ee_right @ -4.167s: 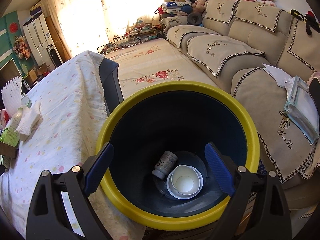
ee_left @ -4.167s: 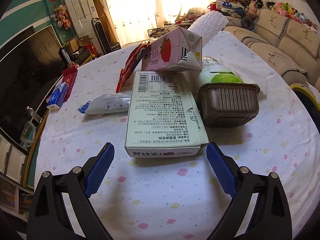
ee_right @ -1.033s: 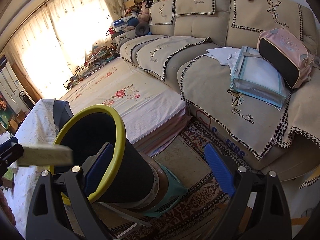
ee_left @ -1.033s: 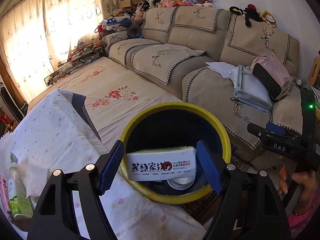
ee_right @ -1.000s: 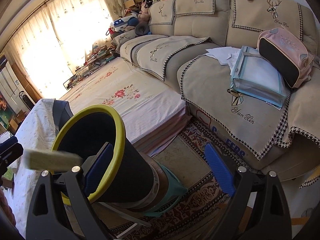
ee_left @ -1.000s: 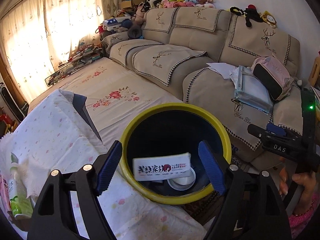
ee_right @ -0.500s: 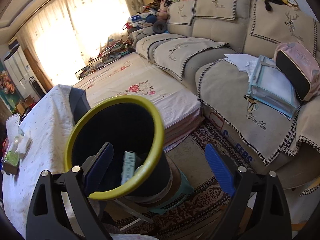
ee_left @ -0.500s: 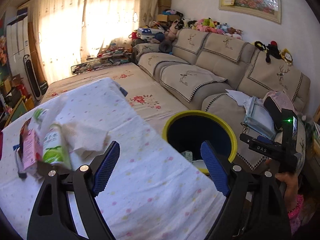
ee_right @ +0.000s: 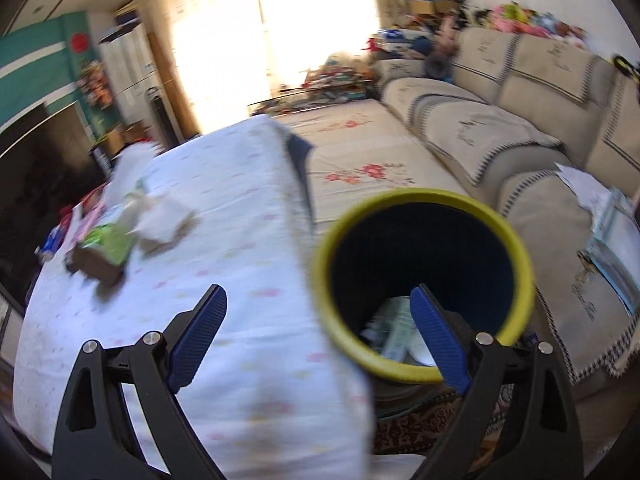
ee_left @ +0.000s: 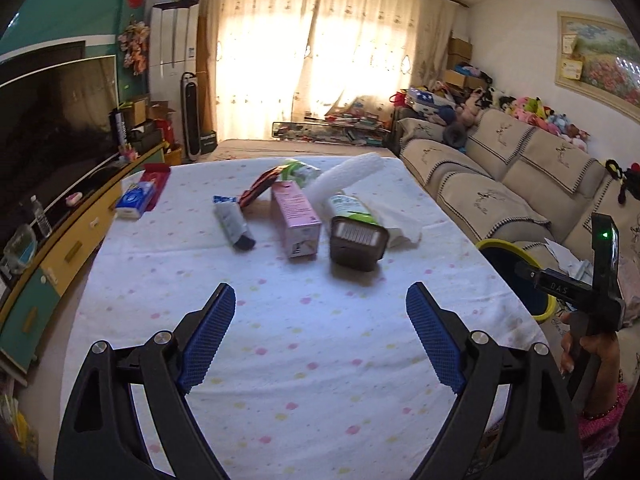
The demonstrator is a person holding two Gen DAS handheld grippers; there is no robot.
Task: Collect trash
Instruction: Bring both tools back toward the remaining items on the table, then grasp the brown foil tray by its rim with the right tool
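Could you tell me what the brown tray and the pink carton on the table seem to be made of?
The brown tray looks like thin moulded plastic: ribbed walls, slight sheen. The pink carton looks like coated paperboard: flat printed faces, folded edges, though the coating is a guess.

Ahead of the left gripper (ee_left: 320, 332), a pink carton (ee_left: 298, 216) lies beside a brown tray (ee_left: 358, 242); the yellow-rimmed bin (ee_right: 424, 280), holding discarded packaging, stands under the right gripper (ee_right: 320, 336).
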